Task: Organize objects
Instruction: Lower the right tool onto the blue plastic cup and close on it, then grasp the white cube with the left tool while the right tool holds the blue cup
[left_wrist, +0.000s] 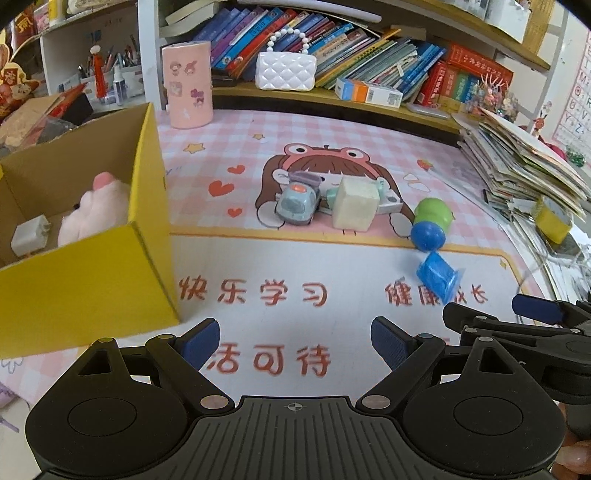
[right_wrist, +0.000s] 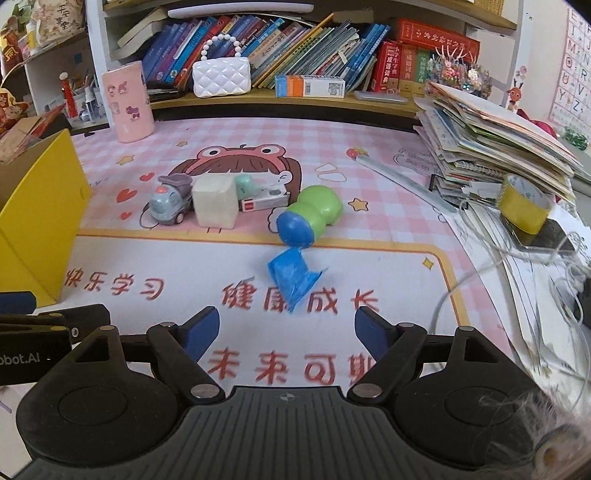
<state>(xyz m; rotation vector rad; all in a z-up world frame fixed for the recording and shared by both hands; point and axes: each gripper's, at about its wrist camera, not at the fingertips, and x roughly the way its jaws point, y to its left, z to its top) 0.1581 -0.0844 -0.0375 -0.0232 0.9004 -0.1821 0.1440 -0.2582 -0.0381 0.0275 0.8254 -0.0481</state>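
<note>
An open yellow cardboard box (left_wrist: 92, 280) stands at the left and holds a pink plush (left_wrist: 99, 210) and a small white block (left_wrist: 29, 236). On the pink mat lie a grey-blue toy car (left_wrist: 297, 203), a cream cube (left_wrist: 356, 206), a green and blue toy (left_wrist: 430, 221) and a crumpled blue packet (left_wrist: 437, 277). My left gripper (left_wrist: 295, 339) hangs open over the mat's lettering, short of the toys. My right gripper (right_wrist: 288, 332) is open too, just short of the blue packet (right_wrist: 291, 277) and the green toy (right_wrist: 314, 218). Nothing sits between either pair of fingers.
A pink cylinder holder (right_wrist: 129, 103), a white quilted purse (right_wrist: 221, 77) and a shelf of books line the back. A slanting stack of papers (right_wrist: 498, 147), a yellow tape roll (right_wrist: 524, 206) and white cables (right_wrist: 480, 266) crowd the right edge.
</note>
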